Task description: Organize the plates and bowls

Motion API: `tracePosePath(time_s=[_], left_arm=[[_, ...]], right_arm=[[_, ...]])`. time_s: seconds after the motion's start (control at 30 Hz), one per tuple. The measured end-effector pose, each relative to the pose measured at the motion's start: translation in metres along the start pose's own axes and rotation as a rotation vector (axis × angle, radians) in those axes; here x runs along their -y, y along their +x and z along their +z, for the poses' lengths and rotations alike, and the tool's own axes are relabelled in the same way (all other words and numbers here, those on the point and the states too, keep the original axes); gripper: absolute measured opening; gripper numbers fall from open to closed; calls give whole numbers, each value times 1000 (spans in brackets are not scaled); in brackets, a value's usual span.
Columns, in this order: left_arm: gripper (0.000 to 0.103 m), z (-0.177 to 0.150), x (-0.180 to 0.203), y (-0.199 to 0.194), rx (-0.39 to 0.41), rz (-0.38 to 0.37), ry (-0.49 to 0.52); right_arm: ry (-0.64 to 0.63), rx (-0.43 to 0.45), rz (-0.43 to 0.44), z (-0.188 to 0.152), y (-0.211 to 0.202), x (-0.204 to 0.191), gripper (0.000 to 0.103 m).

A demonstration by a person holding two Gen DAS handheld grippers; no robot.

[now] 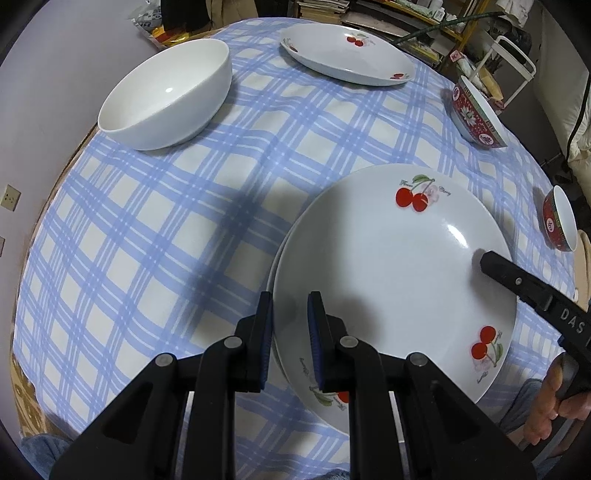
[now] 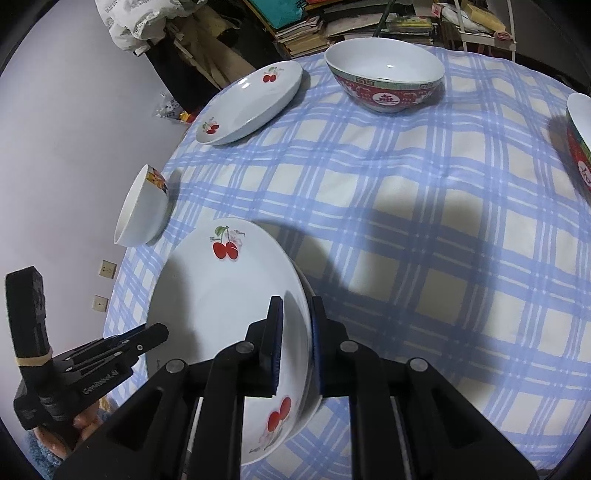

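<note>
A white cherry plate point(image 1: 388, 266) lies on top of another like it near the table's front; it also shows in the right wrist view point(image 2: 221, 295). My left gripper point(image 1: 290, 332) straddles the plates' left rim with a small gap between its pads. My right gripper point(image 2: 297, 343) is shut on the top plate's right rim; its finger point(image 1: 517, 282) shows in the left wrist view. A third cherry plate point(image 1: 347, 55) sits at the far side. A plain white bowl point(image 1: 166, 96) stands far left. Two red patterned bowls point(image 1: 476, 112) point(image 1: 559, 219) stand at the right.
The round table carries a blue checked cloth point(image 1: 166, 229). Shelves of books and clutter point(image 2: 351, 22) stand beyond the far edge. A wall with sockets point(image 1: 11, 197) is at the left. The person's hand point(image 1: 550, 402) holds the right gripper.
</note>
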State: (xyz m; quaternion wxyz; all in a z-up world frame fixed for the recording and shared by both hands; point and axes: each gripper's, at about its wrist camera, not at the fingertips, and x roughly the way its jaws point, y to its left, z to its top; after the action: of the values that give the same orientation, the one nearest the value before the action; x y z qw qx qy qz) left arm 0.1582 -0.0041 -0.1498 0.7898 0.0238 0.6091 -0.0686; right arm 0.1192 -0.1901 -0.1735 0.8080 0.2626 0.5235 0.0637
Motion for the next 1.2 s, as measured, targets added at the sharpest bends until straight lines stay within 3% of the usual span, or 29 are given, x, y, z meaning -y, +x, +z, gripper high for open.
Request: tracePosePath(time_s=[0.1, 0.4, 0.57, 0.97, 1.2], left_arm=[[18, 1, -1, 3, -9, -17, -12], [18, -4, 3, 3, 4, 41, 8], [18, -4, -2, 10, -26, 55, -10], [21, -3, 3, 3, 9, 103, -2], [42, 8, 13, -24, 110, 119, 47]], right_arm=[[-1, 5, 8, 0, -1, 0, 13], [-49, 2, -32, -3, 1, -7, 11], [-115, 26, -130, -4, -1, -13, 11], [-60, 61, -79, 3, -8, -5, 11], [-82, 117, -91, 19, -18, -10, 11]])
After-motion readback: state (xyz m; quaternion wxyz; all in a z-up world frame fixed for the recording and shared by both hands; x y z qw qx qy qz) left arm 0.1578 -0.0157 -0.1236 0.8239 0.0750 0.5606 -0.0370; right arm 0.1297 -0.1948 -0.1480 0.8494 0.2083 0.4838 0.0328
